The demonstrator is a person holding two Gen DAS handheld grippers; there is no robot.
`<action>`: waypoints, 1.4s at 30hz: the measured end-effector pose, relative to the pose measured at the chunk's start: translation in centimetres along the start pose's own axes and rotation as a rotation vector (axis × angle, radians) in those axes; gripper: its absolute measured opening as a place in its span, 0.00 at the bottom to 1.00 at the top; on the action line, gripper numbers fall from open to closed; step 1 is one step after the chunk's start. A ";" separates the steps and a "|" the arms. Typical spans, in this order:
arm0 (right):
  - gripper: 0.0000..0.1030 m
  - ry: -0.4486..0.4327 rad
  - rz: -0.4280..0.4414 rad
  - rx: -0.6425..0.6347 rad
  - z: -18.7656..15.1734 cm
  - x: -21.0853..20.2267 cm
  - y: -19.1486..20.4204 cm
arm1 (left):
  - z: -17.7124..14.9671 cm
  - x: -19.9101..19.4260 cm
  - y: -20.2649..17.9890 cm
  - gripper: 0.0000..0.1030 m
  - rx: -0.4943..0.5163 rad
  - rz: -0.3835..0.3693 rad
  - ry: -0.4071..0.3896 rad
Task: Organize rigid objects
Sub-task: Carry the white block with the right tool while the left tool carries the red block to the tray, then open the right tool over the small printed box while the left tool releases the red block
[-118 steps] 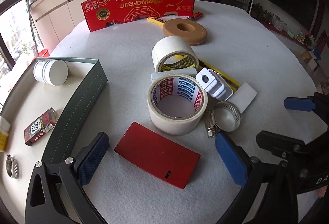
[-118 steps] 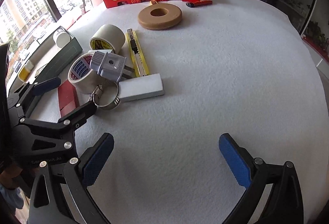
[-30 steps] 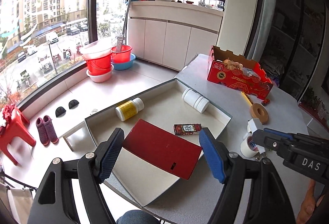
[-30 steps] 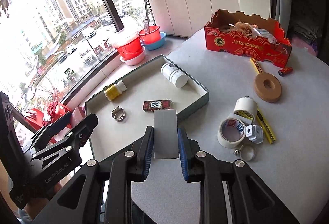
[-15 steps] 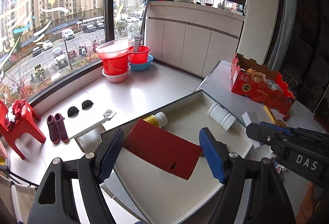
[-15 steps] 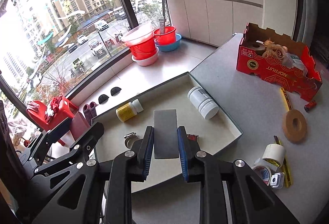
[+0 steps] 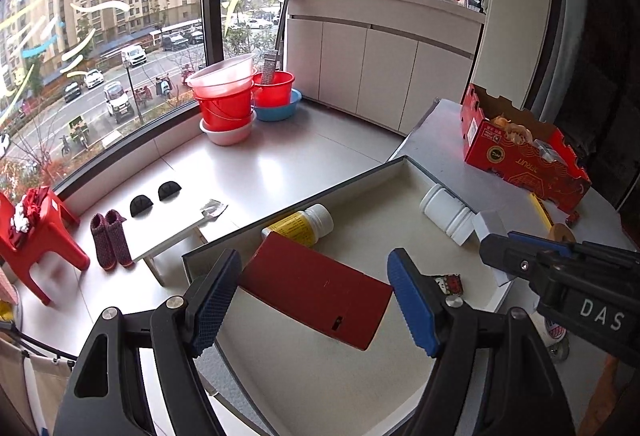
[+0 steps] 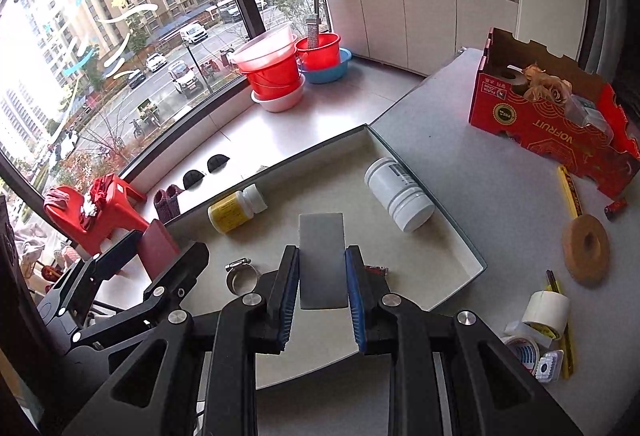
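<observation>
My left gripper is shut on a flat red box and holds it above the near-left part of the grey-walled tray. My right gripper is shut on a white rectangular block and holds it above the tray. The tray holds a yellow bottle, a white jar, a metal hose clamp and a small red packet. The left gripper with the red box shows at the left of the right wrist view.
On the table right of the tray lie a cork ring, a yellow utility knife, tape rolls and a white plug. A red cardboard box stands at the back. The tray overhangs the floor with red buckets.
Both grippers have moved further over the tray with their loads; the view has swung left toward the window. Neither grip has changed.
</observation>
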State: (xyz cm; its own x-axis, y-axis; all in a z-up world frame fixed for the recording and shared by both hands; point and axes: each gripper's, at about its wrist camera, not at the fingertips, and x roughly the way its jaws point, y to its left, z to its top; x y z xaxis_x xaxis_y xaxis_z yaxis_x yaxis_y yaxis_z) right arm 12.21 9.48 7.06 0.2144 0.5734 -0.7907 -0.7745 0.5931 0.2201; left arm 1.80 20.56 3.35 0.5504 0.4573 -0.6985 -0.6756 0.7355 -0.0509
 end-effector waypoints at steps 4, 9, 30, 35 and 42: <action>0.24 0.011 -0.005 0.001 0.2 0.6 -0.1 | 0.2 0.5 0.2 0.76 -0.006 0.003 0.006; 0.24 0.024 -0.006 0.003 0.3 1.3 -0.3 | 0.3 1.0 0.2 0.76 0.001 0.009 0.013; 0.24 0.092 -0.009 0.059 0.0 5.1 -2.1 | -0.7 4.2 -0.6 0.76 0.029 0.023 0.079; 0.24 0.112 -0.023 0.063 0.0 6.3 -2.1 | -1.1 5.2 -0.6 0.76 0.033 0.022 0.101; 0.24 0.136 -0.046 0.055 -0.3 7.5 -2.2 | -1.3 6.1 -0.8 0.76 0.031 0.018 0.133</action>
State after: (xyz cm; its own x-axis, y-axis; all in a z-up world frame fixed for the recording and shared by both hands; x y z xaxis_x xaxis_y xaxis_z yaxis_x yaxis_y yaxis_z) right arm 15.33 12.31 0.47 0.1634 0.4654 -0.8699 -0.7311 0.6492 0.2100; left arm 5.09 22.11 -1.83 0.4670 0.4020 -0.7876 -0.6680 0.7440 -0.0163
